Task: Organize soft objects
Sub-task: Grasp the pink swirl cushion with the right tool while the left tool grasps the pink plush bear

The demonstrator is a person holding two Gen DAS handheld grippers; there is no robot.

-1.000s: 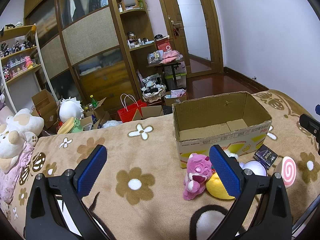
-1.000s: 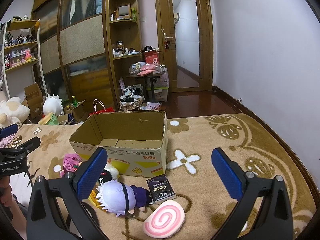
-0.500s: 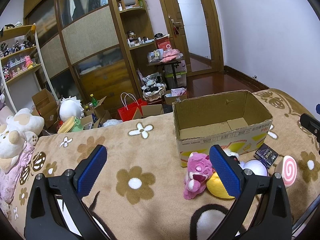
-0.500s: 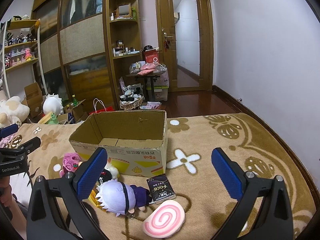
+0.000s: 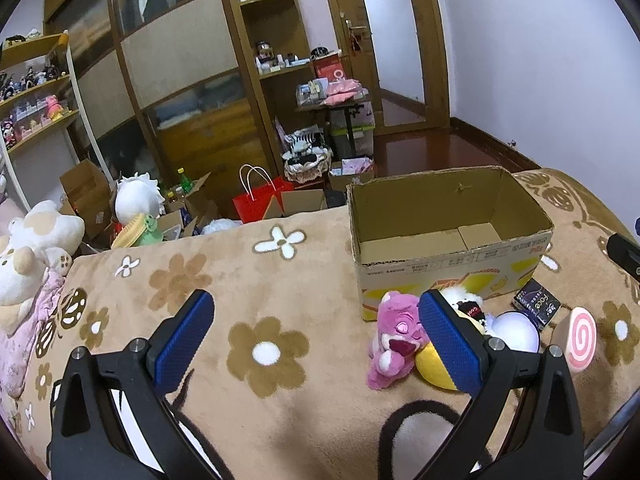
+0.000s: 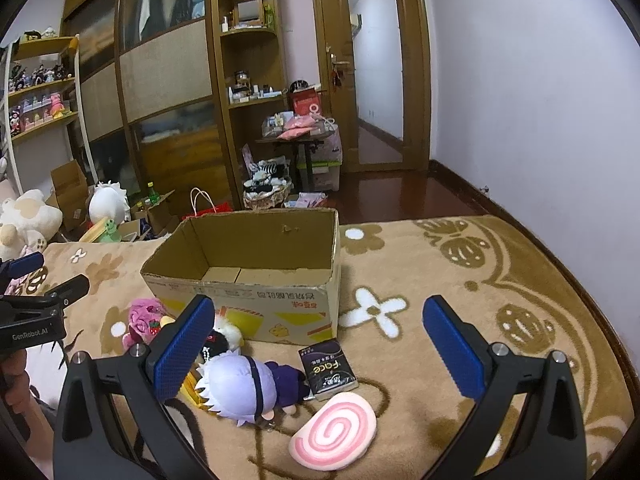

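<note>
Item: empty brown cardboard box point(image 6: 256, 280). Both grippers point(image 5: 316, 320) point(image 6: 316, 328) gape wide, empty; we should pinch pink plush bear point(image 5: 394, 338) mid-body.

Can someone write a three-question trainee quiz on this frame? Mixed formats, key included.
1. True or false: the cardboard box already holds a plush.
2. Multiple choice: the left gripper is A) open B) shut on the pink plush C) out of view.
3. Fill in: the pink swirl cushion lies nearest the ___ gripper.

Key: 1 false; 2 A; 3 right.
</note>
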